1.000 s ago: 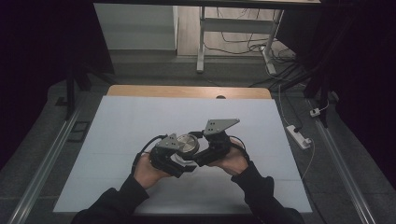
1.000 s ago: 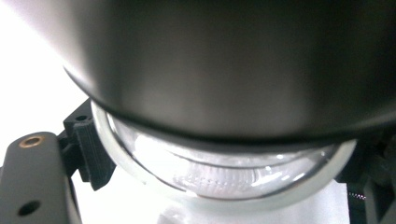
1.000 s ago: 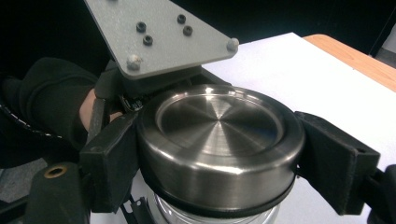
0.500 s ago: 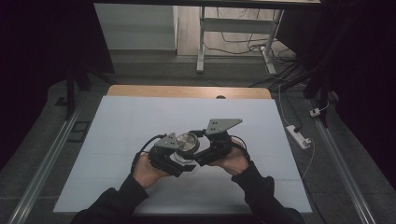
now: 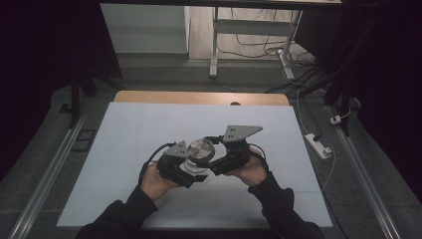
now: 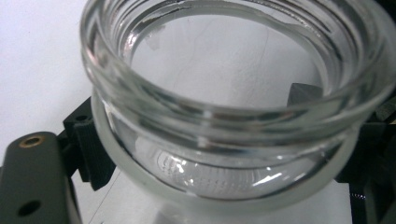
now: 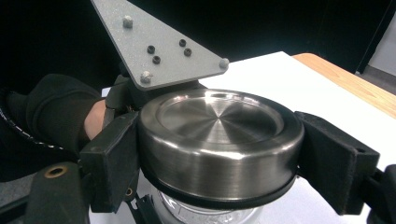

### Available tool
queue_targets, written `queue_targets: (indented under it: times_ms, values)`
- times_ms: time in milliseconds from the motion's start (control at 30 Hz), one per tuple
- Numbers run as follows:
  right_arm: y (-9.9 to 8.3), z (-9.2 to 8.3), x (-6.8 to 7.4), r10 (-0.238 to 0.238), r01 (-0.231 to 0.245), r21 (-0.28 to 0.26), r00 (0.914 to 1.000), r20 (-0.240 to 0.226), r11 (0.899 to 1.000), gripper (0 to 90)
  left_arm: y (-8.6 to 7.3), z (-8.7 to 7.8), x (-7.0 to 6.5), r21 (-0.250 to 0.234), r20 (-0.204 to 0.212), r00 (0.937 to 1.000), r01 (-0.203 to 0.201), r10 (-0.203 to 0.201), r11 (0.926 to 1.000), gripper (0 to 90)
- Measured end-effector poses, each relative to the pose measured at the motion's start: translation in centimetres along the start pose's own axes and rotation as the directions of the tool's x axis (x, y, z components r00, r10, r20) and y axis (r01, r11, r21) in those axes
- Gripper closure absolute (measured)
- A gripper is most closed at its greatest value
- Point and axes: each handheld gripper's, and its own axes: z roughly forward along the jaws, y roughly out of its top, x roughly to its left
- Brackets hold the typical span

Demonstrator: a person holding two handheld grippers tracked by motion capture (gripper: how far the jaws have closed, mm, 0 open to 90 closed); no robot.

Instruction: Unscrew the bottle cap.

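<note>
White sheeting covers the bench [image 5: 149, 124]; above it, the left gripper's [image 5: 175, 167] fingers clamp a glass jar [image 6: 224, 116], the right gripper's [image 5: 224, 160] fingers clamp its steel lid [image 7: 219, 140].

A table [image 5: 149, 95] with a light wooden top stands on a grey floor [image 5: 45, 149]. A large white sheet [image 5: 149, 124] covers nearly all of the tabletop, leaving only a narrow strip of wood bare along the far edge. A small dark spot [image 5: 235, 103] sits at the middle of that bare strip. On the floor to the right of the table lies a white power strip [image 5: 318, 145] with its cable [image 5: 329, 169] trailing away.
</note>
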Motion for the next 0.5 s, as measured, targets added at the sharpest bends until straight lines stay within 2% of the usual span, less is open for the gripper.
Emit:
queue_targets:
  times_ms: [500]
  values:
    - [0.12, -0.92, -0.21, 0.005, -0.004, -0.026, 0.9994, 0.034, 1.0, 18.3, -0.35, -0.47, 0.65, 0.001, -0.02, 0.9996, 0.018, -0.018, 0.9998, 15.4]
